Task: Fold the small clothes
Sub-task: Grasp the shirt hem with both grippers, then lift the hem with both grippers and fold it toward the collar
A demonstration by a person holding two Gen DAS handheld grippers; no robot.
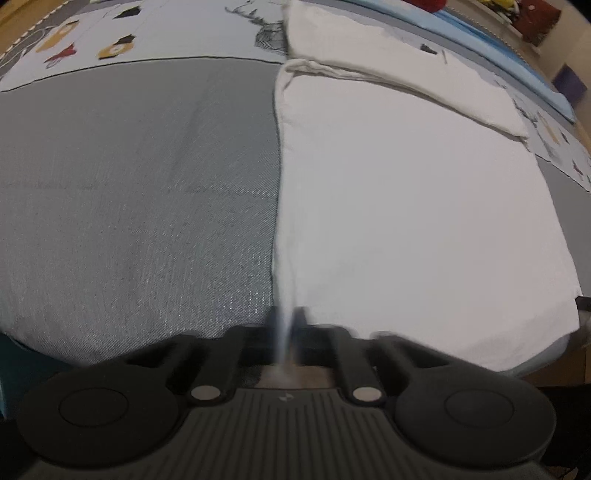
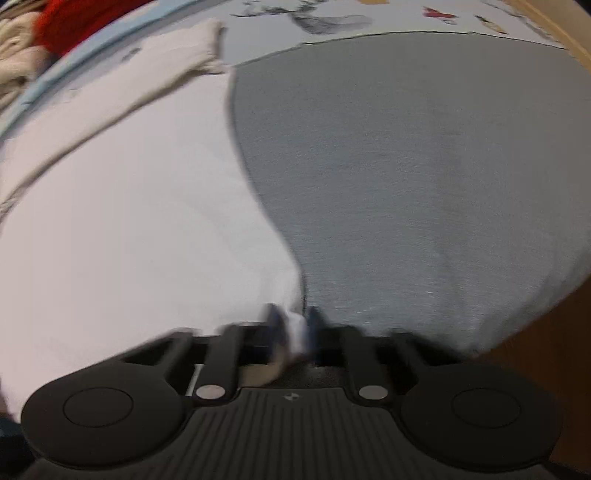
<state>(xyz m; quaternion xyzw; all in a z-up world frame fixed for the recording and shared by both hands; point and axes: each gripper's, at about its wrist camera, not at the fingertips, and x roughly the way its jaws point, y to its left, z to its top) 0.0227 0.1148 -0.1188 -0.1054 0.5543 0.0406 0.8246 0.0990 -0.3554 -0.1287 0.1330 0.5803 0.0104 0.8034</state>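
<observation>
You had both claws pinched on the near hem of the white garment (image 1: pixel 406 206), left claw (image 1: pixel 285 325) at its left corner, right claw (image 2: pixel 293 325) at its right, long axis running away across the grey bed (image 1: pixel 140 206)

A grey woven cloth (image 1: pixel 140 192) covers the work surface, bordered at its far edge by a pale printed sheet (image 1: pixel 177 33) bearing a sketched stag (image 1: pixel 267 31) and small orange figures; a red fabric item (image 2: pixel 85 20) lies beyond.
</observation>
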